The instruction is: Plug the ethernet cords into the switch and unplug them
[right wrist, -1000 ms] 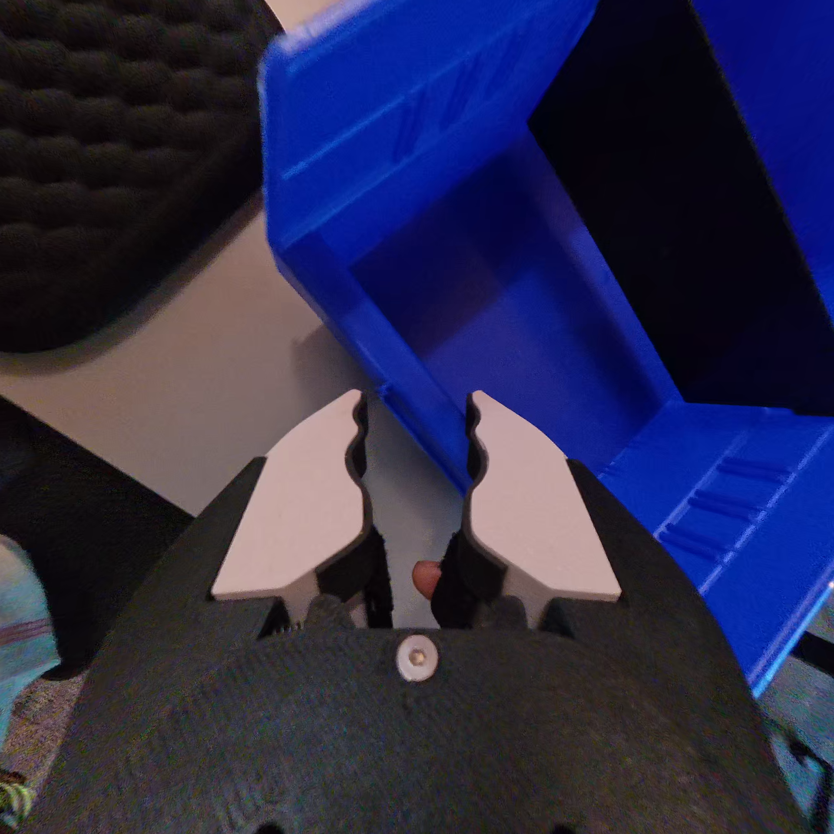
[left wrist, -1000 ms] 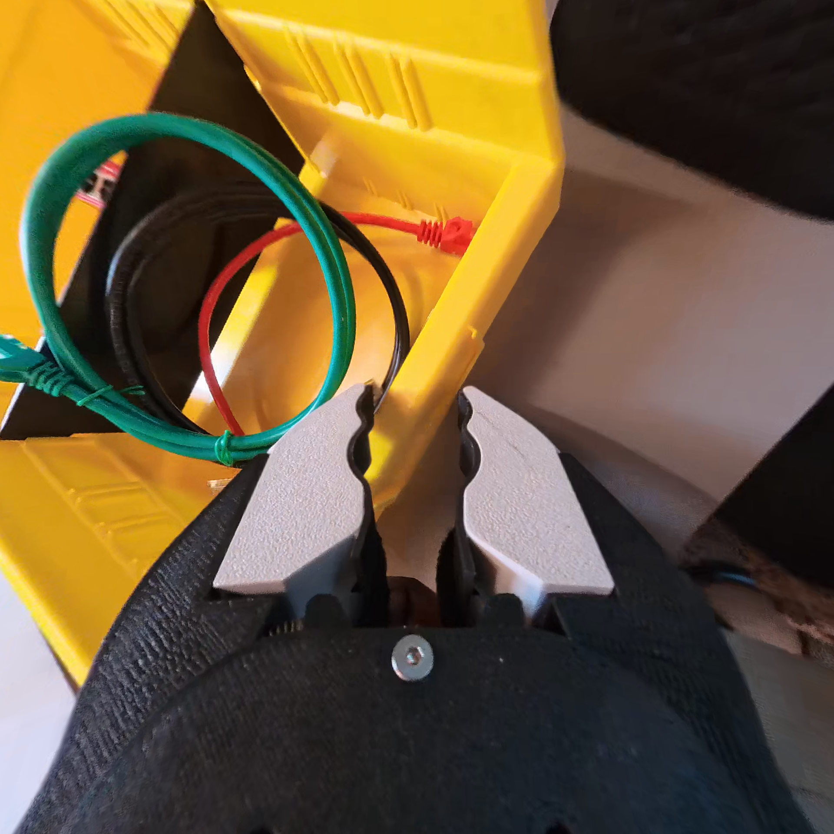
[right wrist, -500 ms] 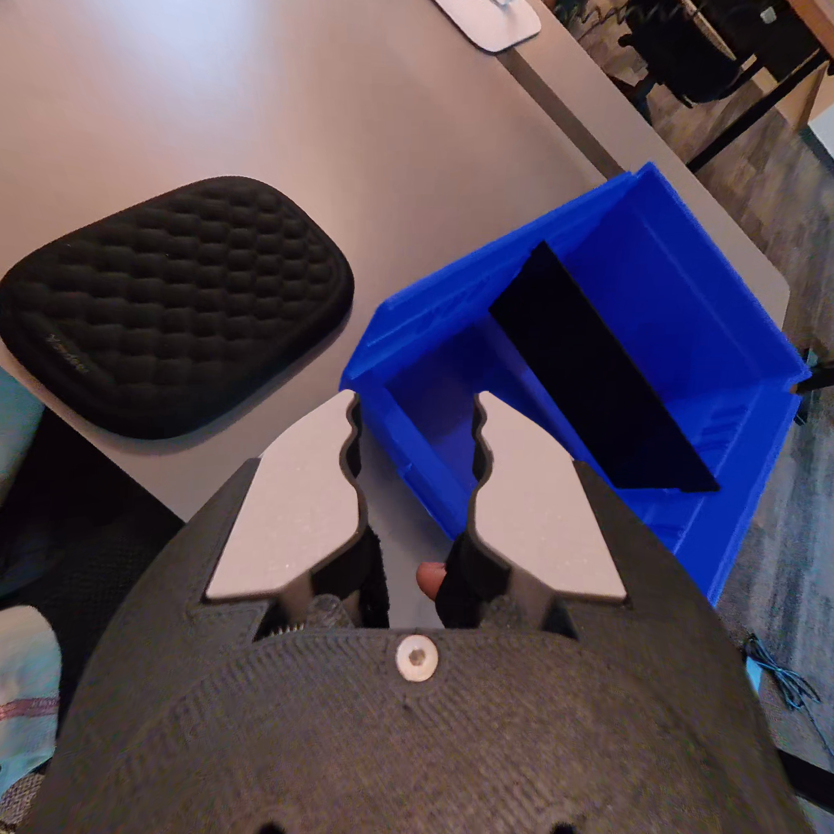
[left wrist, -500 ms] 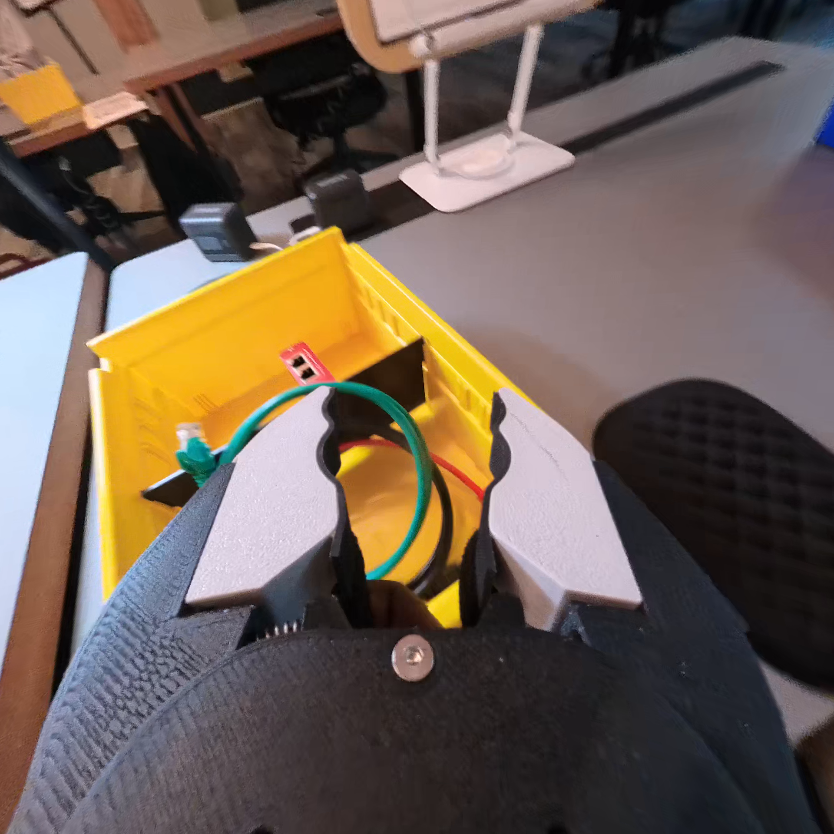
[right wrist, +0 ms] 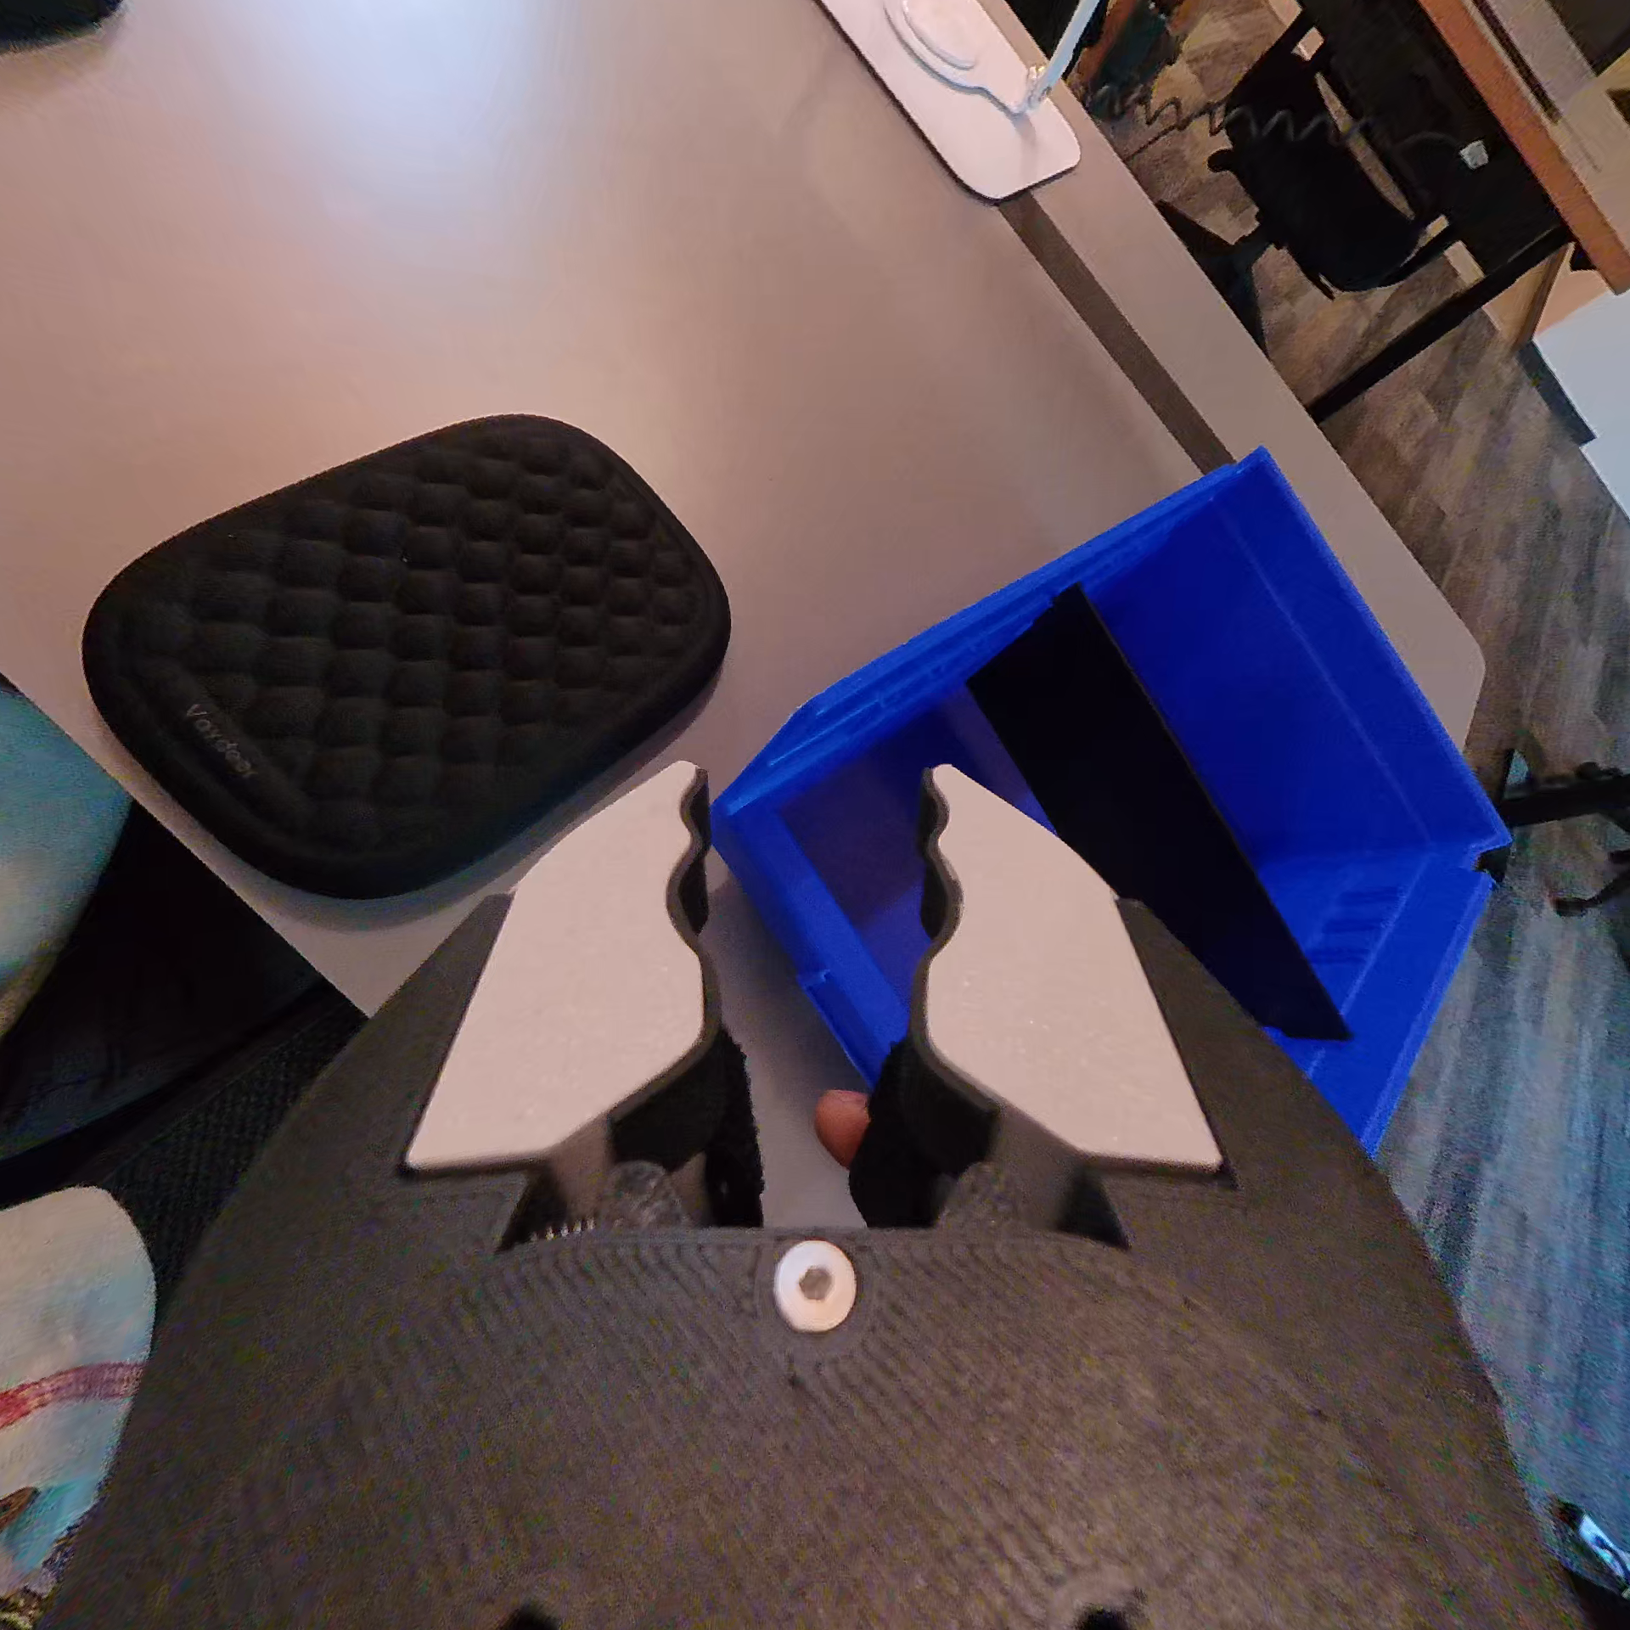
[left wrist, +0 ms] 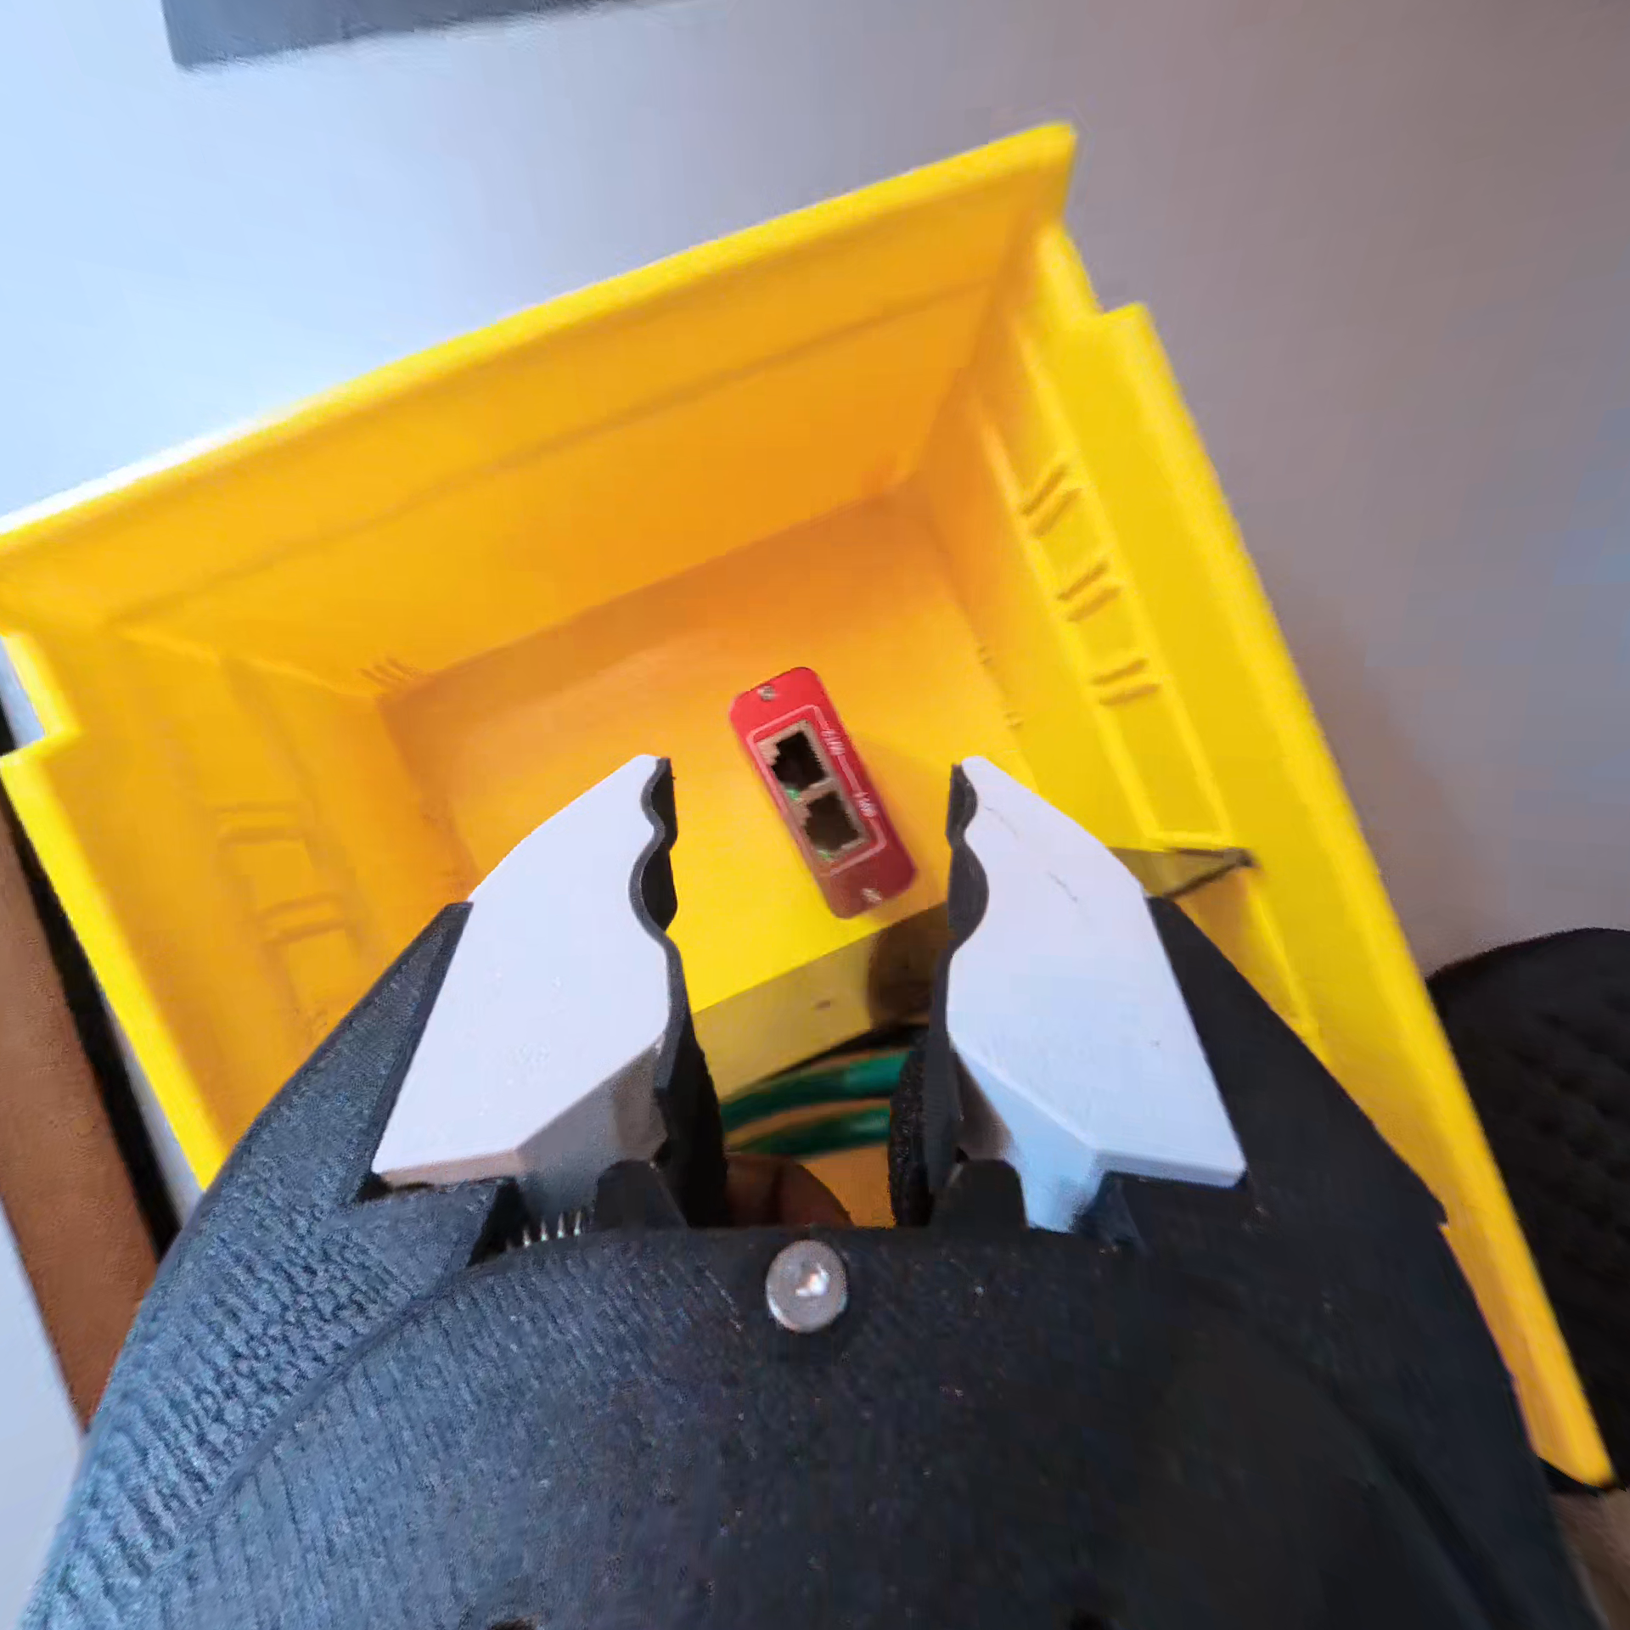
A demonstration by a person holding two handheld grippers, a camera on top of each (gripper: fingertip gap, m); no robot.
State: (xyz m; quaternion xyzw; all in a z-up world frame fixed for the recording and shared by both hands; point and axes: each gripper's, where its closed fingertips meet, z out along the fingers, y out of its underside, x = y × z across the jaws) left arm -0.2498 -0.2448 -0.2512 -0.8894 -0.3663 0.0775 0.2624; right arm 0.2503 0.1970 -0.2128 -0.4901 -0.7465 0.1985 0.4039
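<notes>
Left gripper (left wrist: 810,772) is released, its jaws spread and holding nothing, poised above the far compartment of the yellow bin (left wrist: 547,423). Seen between its fingertips, the red switch (left wrist: 821,790) lies on the bin floor in that compartment, both ports facing up with nothing plugged in. A dark divider (left wrist: 794,997) closes the compartment on the near side. Behind the divider, in the near compartment, loops of green ethernet cord (left wrist: 811,1094) show between the fingers. The bin rests on the grey worktop (left wrist: 441,176).

Right gripper (right wrist: 813,776) is likewise released and holds nothing; it hangs over the near corner of the blue bin (right wrist: 1305,635), which stands at the right edge of the worktop and carries a black divider (right wrist: 1138,811). A black cushioned pad (right wrist: 406,653) lies beside the blue bin, toward the near edge. A white stand base (right wrist: 970,97) sits at the far edge.
</notes>
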